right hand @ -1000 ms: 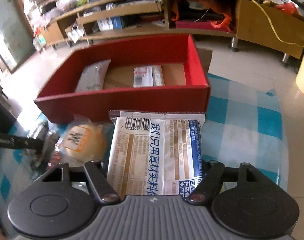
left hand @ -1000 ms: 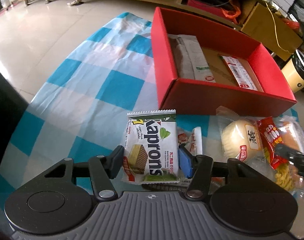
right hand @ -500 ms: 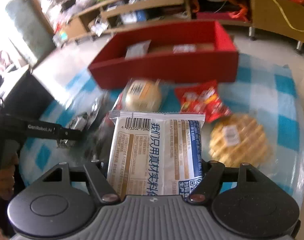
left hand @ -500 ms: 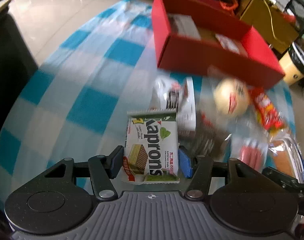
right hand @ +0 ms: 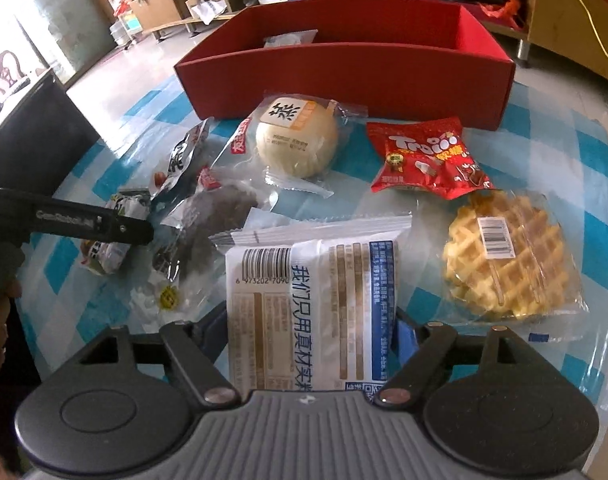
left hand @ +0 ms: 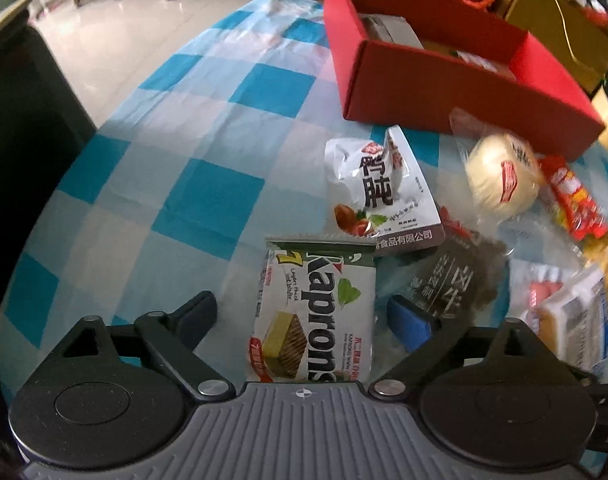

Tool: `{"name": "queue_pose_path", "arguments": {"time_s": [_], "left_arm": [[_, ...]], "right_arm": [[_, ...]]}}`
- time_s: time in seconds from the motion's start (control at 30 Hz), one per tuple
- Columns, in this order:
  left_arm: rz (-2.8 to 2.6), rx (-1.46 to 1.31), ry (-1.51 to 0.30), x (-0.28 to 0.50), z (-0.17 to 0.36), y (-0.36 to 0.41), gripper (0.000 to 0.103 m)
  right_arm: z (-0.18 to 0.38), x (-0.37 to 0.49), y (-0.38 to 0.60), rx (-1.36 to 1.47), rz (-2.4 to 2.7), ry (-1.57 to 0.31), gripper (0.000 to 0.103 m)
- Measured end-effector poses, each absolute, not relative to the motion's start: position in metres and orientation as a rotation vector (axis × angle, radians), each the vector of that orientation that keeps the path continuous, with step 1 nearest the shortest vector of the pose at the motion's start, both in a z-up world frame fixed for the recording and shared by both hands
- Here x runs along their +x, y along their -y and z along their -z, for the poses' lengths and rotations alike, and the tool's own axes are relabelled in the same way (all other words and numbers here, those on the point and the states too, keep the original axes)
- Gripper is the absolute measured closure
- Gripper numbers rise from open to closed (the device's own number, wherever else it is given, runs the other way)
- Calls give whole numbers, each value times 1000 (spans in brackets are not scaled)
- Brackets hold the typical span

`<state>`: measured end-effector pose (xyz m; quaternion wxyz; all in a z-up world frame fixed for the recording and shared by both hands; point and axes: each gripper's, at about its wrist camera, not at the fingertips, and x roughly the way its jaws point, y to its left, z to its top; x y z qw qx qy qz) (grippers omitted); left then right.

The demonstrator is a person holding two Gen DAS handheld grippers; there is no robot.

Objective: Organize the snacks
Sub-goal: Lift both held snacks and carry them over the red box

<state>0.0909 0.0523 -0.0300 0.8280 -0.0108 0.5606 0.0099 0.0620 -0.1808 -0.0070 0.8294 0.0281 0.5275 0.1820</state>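
Wafers in a green-and-white Kaprons packet point(left hand: 314, 316) lay between the left gripper's point(left hand: 304, 316) spread, non-touching jaws; the right gripper point(right hand: 310, 332) clamped one white barcoded packet point(right hand: 312, 312).

Each claw point(left hand: 302, 316) has black linkage arms, silver pivot screws, blue pads point(left hand: 410, 326) and a ribbed grey body.

Bare cloth point(left hand: 208, 128) left of snacks point(left hand: 380, 188)
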Motion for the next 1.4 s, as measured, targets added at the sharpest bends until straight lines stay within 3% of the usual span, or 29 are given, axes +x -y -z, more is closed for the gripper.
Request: {"name": "queue_pose_path", "arguments": {"time_s": [0.1, 0.2, 0.57, 1.4], "left_arm": [[-7, -14, -1187, 87, 27, -50, 16], [1, -9, -1181, 84, 22, -49, 37], [33, -100, -1137, 72, -3, -58, 38], [97, -98, -1007, 102, -38, -17, 38]], "right_arm": [[7, 58, 174, 16, -379, -1112, 26], [6, 56, 172, 0, -366, -1104, 32], [-15, 33, 199, 168, -300, -1043, 33], [-52, 81, 238, 341, -274, -887, 33]]}}
